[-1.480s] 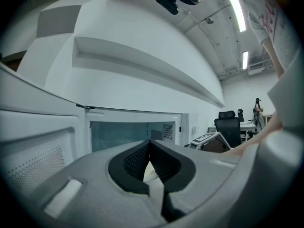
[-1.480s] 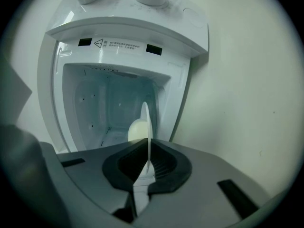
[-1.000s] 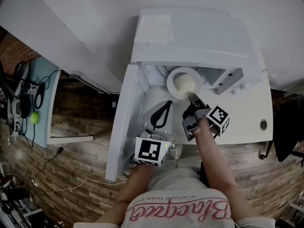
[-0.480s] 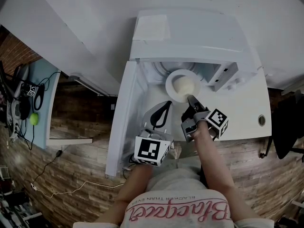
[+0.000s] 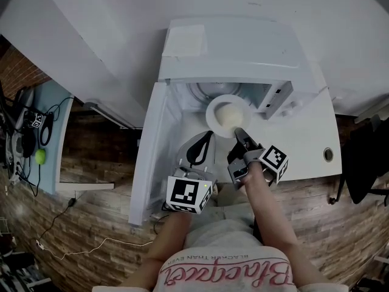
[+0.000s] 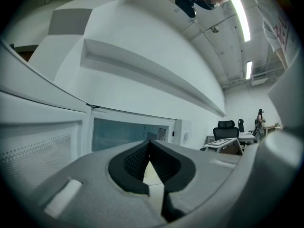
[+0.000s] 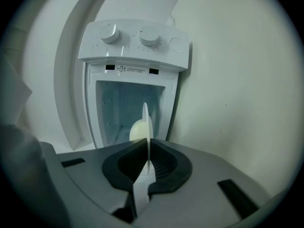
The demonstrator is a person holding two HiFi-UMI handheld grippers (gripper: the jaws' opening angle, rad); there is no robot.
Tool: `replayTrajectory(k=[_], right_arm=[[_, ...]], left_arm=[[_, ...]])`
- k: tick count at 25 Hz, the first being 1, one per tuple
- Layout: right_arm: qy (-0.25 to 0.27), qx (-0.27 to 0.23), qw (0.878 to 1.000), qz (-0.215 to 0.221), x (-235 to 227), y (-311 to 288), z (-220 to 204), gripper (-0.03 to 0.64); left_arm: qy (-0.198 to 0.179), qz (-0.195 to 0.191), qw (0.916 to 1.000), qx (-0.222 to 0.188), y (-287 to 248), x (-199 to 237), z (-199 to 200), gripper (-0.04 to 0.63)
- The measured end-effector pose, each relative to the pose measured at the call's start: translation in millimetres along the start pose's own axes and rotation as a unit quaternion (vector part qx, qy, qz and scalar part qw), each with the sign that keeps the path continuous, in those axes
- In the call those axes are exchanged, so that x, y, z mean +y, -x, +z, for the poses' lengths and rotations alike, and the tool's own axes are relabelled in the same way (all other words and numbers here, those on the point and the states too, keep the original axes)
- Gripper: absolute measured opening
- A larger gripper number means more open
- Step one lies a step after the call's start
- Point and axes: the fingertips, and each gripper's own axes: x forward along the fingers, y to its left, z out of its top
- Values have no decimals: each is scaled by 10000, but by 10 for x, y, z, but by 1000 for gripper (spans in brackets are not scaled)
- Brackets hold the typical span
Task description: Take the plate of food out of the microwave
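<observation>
step in hand: withdrawal of the plate (image 5: 212,116) from the microwave (image 5: 237,47). my right gripper (image 7: 148,148) is clamped on the plate's near rim. the pads meet on it edge-on, and the rest of the plate extends straight ahead of the jaws, at the mouth of the cavity. the pale mound of food (image 7: 137,131) sits on the plate just beyond the tips.

procedure, as i judge it: pull straight back along the jaw line. hold the plate flat so the food does not roll. do not relax the pinch, since a single rim grip lets the far edge sag. clear the cavity lip before lowering.

pose: the right forearm reaches forward, with the gripper aimed slightly downward and rolled so the jaws stack above and below the rim. my left gripper (image 6: 149,148) has its jaws together on nothing. it is held level, beside and a little behind the right one, with the open door (image 5: 146,157) on its outer side.
</observation>
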Motion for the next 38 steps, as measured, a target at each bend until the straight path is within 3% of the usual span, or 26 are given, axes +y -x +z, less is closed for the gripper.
replayTrajectory(k=[13, 38], right_arm=[[66, 106, 9999, 61, 221, 263, 42, 21], [97, 236, 9994, 244, 736, 630, -76, 21]], left_arm=[[-32, 69, 10000, -23, 61, -276, 152, 5], [-80, 133, 9996, -226, 175, -362, 586, 5]])
